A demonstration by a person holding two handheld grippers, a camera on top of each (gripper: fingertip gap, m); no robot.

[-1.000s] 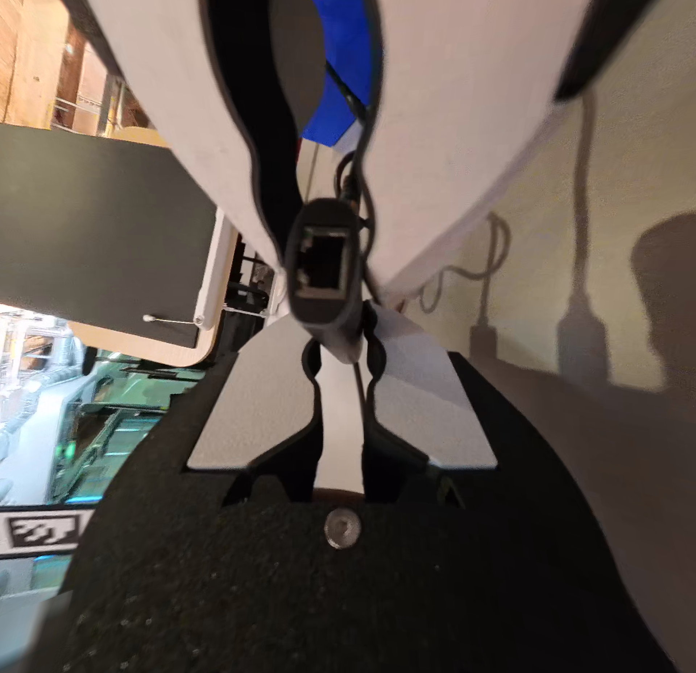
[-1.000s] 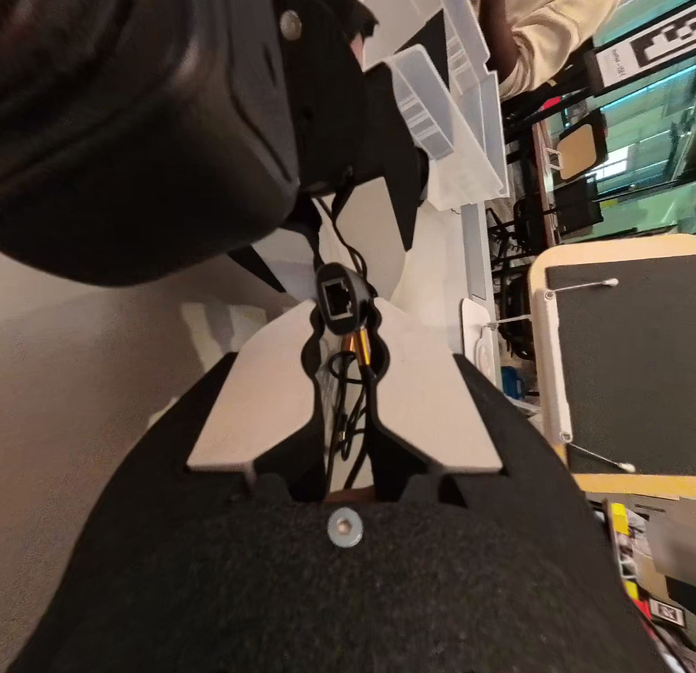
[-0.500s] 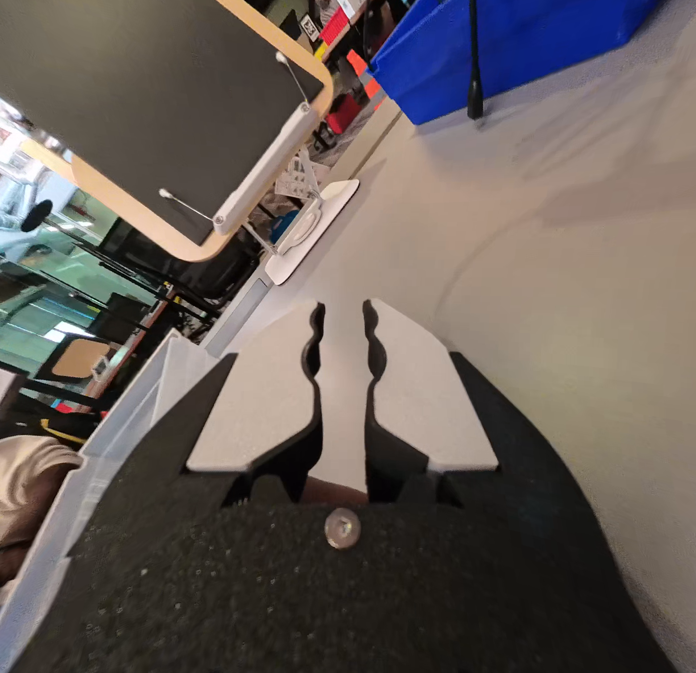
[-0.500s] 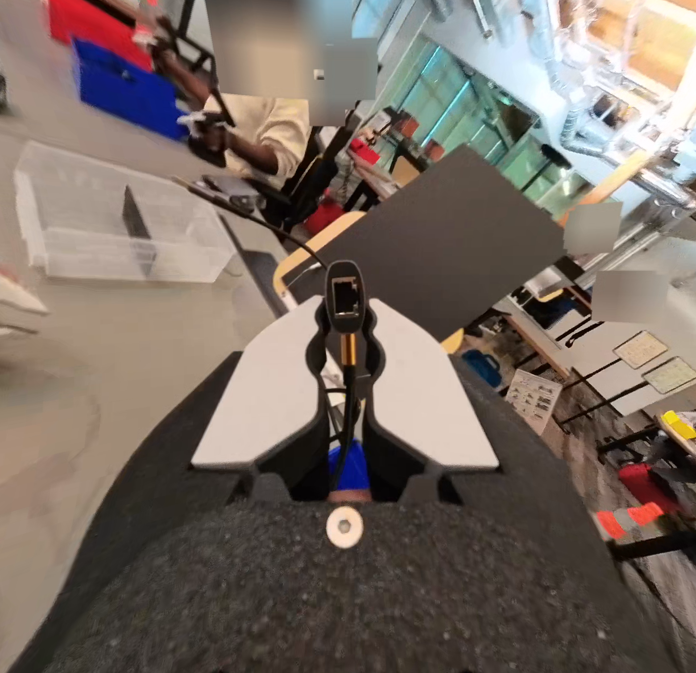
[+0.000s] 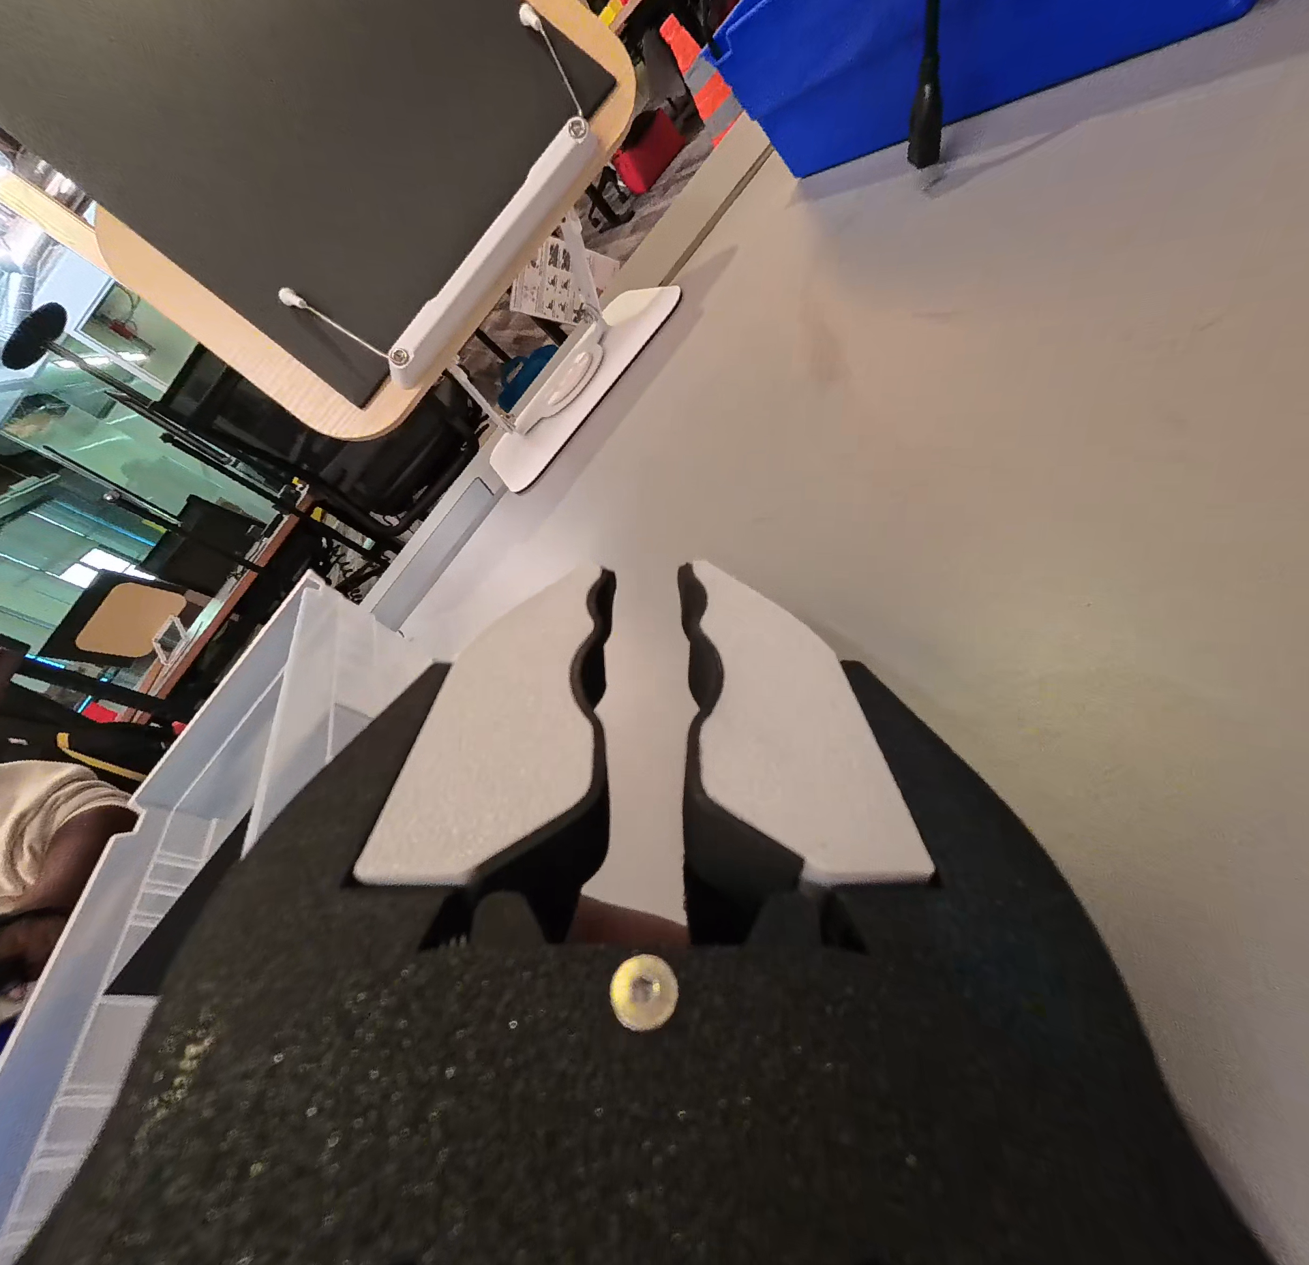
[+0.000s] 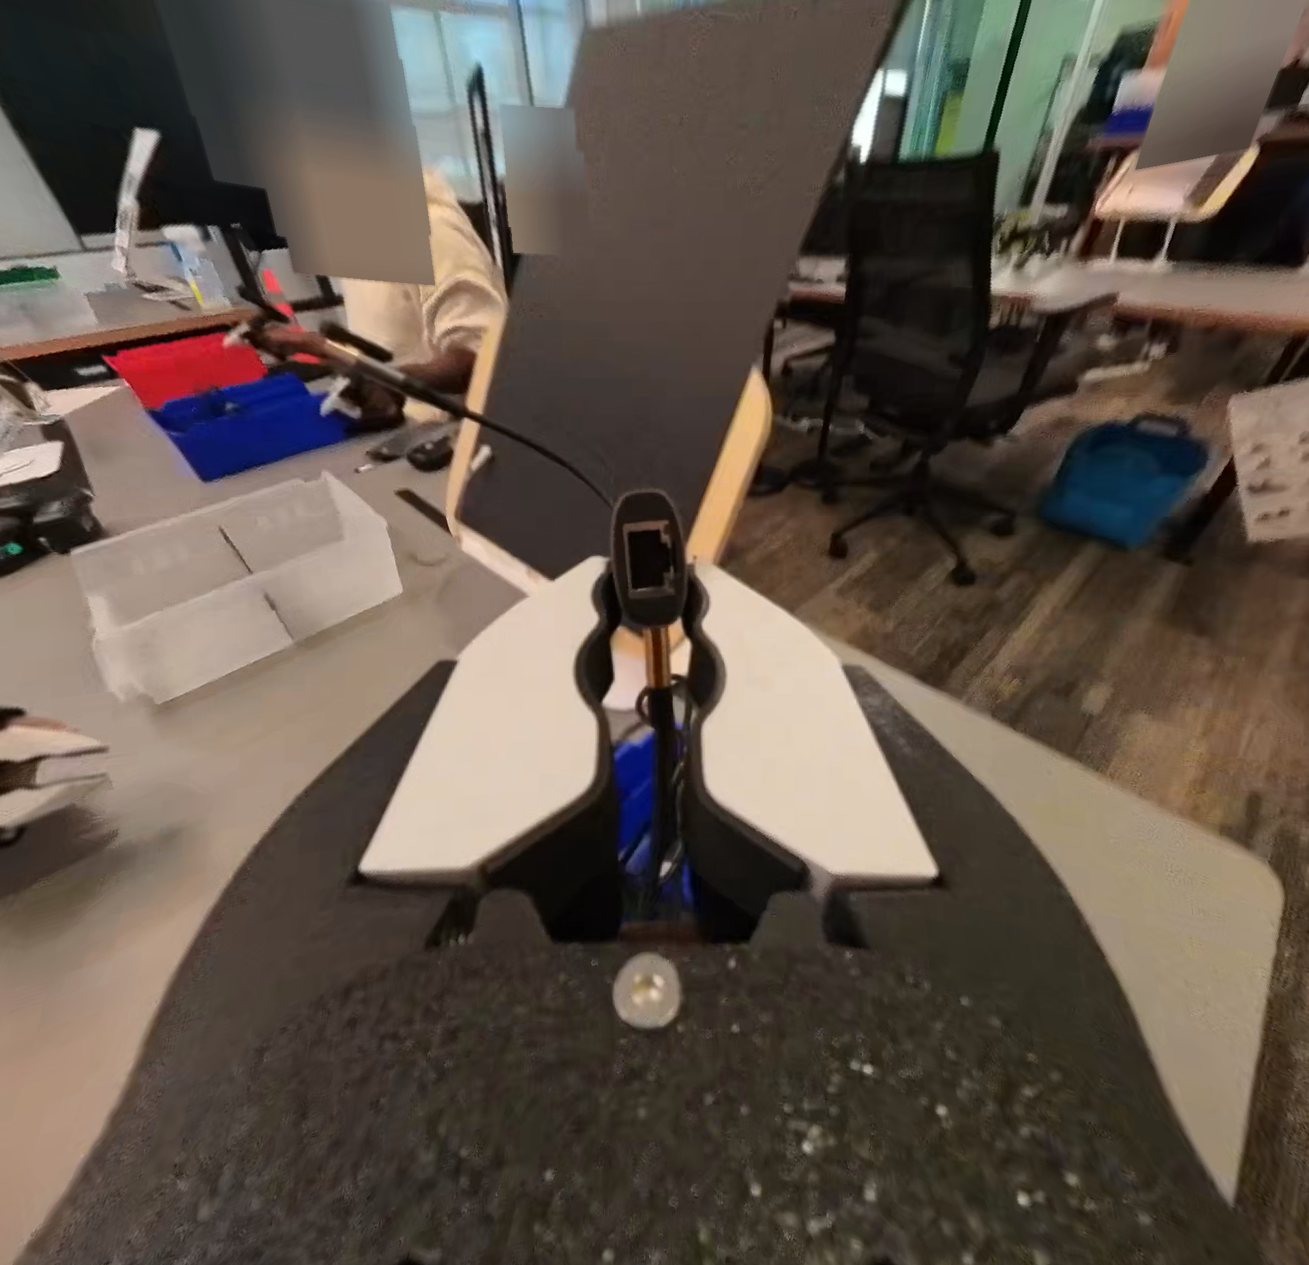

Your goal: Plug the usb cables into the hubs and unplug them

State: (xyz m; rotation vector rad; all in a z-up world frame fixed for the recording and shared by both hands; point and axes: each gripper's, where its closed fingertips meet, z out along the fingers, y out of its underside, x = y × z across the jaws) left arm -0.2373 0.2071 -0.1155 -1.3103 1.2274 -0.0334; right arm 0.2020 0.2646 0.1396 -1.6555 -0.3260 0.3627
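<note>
Left wrist view: the left gripper (image 5: pixel 643 579) hangs over the pale grey table (image 5: pixel 992 523), jaws narrowly parted and empty; a blue bin (image 5: pixel 885 62) sits far ahead.

Right wrist view: the right gripper (image 6: pixel 648 572) clamps the black hub (image 6: pixel 648 558) at its tips, wood floor (image 6: pixel 992 629) ahead-right.

Both wrist views share the clear bin (image 5: pixel 212 771) (image 6: pixel 234 579).

Open office, desks (image 6: pixel 1162 303), mesh chair (image 6: pixel 921 289)
</note>
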